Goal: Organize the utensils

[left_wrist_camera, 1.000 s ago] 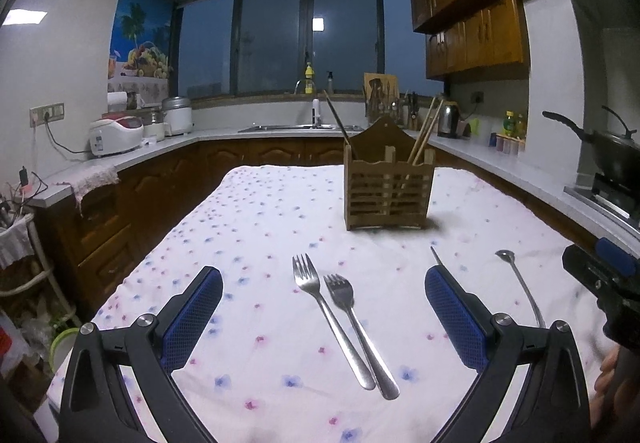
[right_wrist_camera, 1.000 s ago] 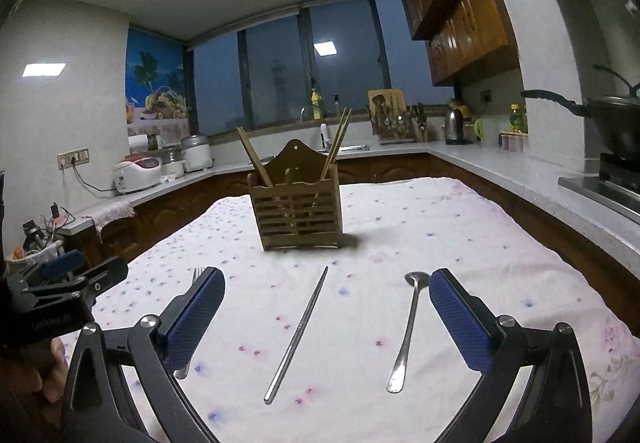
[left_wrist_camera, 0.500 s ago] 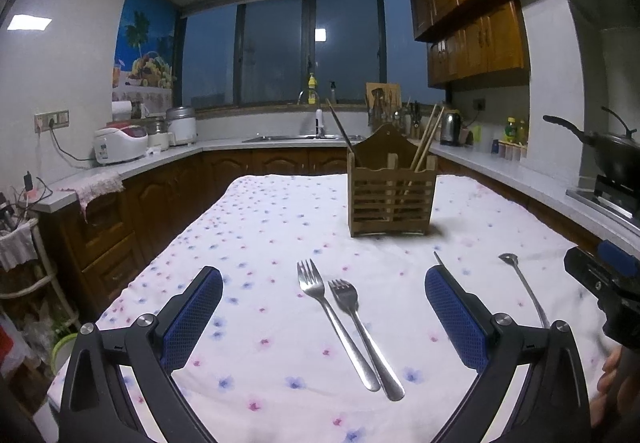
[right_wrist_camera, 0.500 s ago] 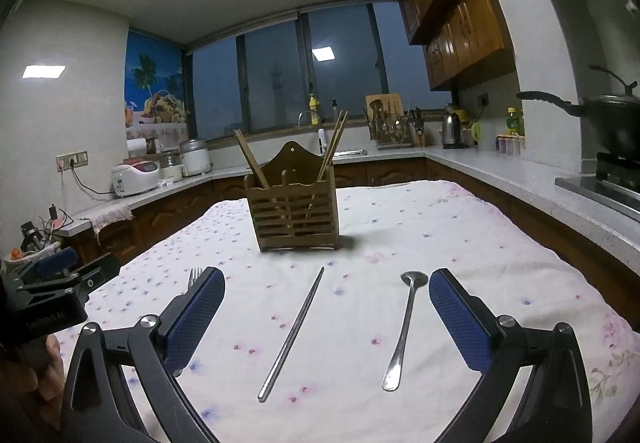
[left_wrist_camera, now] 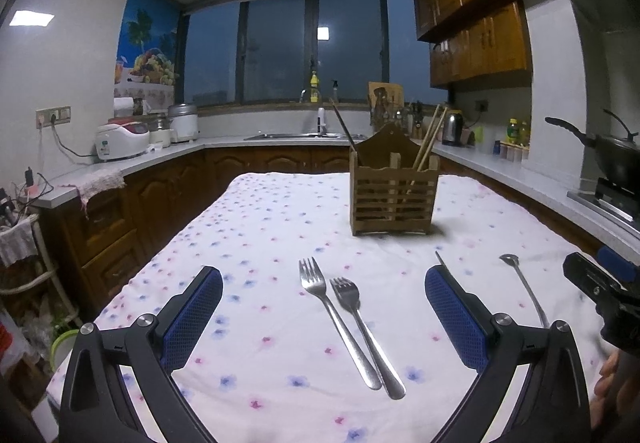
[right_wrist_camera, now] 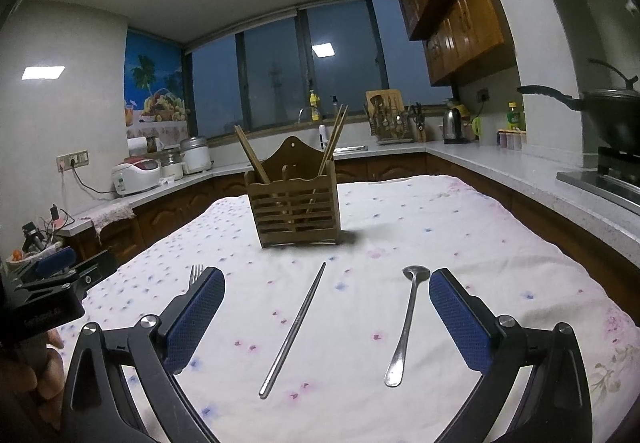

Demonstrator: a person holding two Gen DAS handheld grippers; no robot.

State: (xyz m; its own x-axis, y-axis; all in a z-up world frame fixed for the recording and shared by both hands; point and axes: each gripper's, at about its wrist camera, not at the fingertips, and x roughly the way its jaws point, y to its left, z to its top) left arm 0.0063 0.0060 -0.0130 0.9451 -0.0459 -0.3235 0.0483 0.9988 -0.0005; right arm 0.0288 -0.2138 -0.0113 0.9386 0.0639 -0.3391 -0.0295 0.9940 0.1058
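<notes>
Left gripper [left_wrist_camera: 324, 317], right gripper [right_wrist_camera: 327, 319]: jaws wide apart, empty, level.

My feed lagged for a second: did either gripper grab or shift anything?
No. Both the left gripper and right gripper stay open and empty, drifting only slightly. Two steel forks, metal chopsticks, long-handled spoon and slatted wooden holder haven't moved.

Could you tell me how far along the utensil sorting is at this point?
Done: wooden chopsticks already stand in the wooden holder. In hand: nothing; the left tool and right tool are both open. Left: two forks, the metal chopsticks and the spoon lie on the tablecloth.
</notes>
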